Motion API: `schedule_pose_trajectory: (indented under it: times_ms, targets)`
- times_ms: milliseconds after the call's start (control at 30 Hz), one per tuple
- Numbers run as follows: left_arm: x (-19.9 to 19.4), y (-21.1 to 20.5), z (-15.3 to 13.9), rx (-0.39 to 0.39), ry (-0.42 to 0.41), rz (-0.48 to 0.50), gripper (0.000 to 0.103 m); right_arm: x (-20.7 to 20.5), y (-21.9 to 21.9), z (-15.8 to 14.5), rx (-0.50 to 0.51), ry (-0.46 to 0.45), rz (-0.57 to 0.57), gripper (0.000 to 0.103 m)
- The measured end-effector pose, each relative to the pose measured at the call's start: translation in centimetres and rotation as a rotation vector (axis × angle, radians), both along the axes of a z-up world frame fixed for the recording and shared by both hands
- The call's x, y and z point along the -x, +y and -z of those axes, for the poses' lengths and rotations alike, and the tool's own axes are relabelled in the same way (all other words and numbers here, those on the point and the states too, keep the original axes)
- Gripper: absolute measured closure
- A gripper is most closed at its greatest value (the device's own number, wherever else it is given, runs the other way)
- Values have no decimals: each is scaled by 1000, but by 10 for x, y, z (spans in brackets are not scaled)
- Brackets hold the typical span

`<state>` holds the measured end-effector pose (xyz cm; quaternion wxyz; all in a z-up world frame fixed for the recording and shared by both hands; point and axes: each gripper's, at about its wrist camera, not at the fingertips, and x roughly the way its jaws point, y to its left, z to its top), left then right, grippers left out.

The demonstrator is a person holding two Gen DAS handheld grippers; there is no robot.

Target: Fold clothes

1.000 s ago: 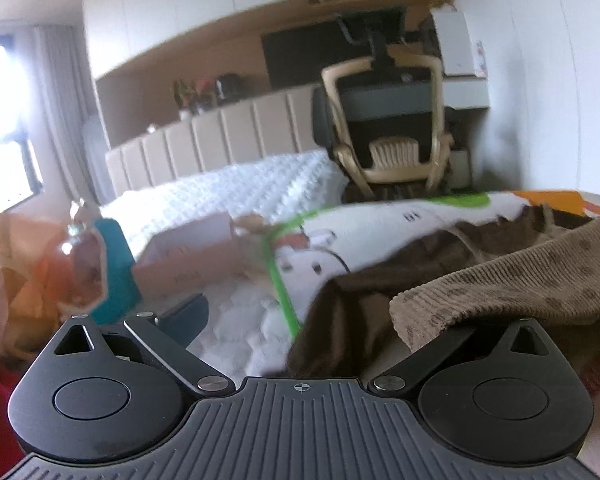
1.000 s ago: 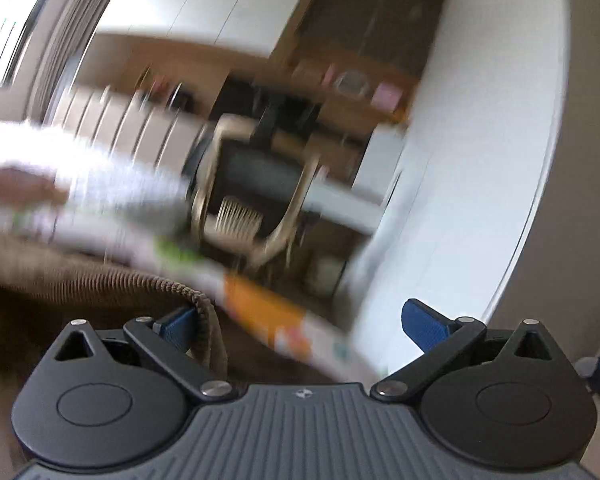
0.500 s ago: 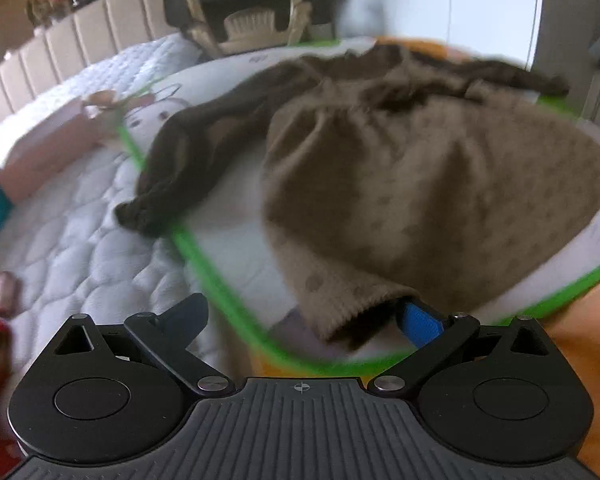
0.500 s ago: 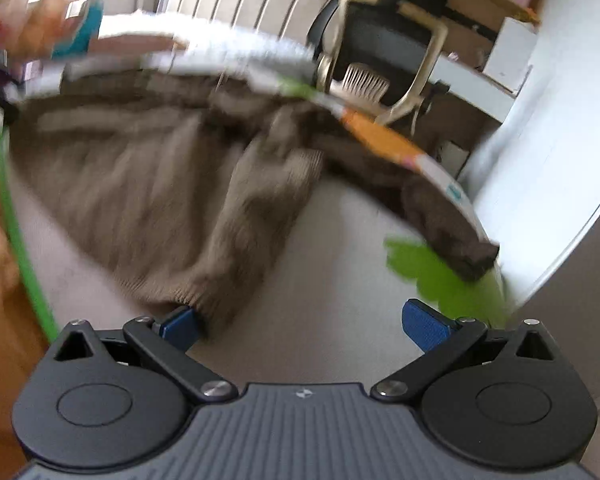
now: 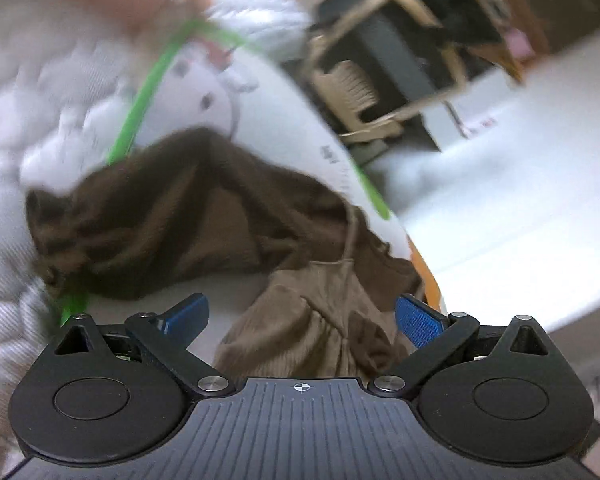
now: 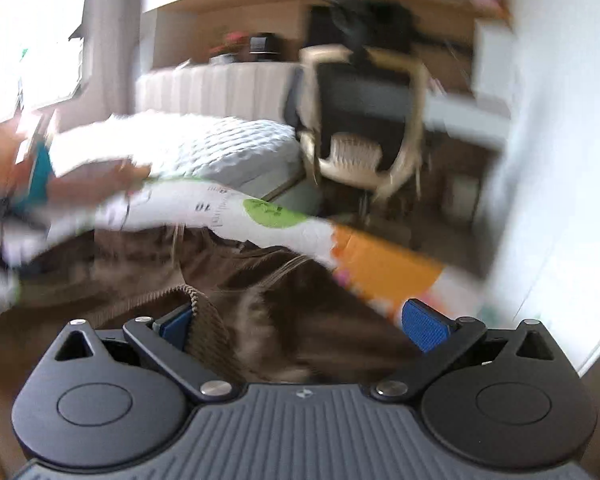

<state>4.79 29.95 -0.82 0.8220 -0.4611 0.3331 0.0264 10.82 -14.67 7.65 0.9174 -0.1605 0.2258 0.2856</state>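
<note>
left black two-finger gripper spread wide, holding nothing | right black two-finger gripper also wide, ribbed hem draped on one pad | brown knitted garment bunched on white green-edged mat | risk imo: snagged hem drags the knit crooked
</note>
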Motion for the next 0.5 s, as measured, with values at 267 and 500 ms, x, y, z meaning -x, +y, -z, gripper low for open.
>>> schedule_pose_trajectory:
  times_ms: [267,500]
  targets:
    - [-20,-15,20,-114,30,181,1,85,-69,62,210,187,59,0]
    - [0,-79,-7,-376,-84,417,1,148,-131,70,131,277,100,0]
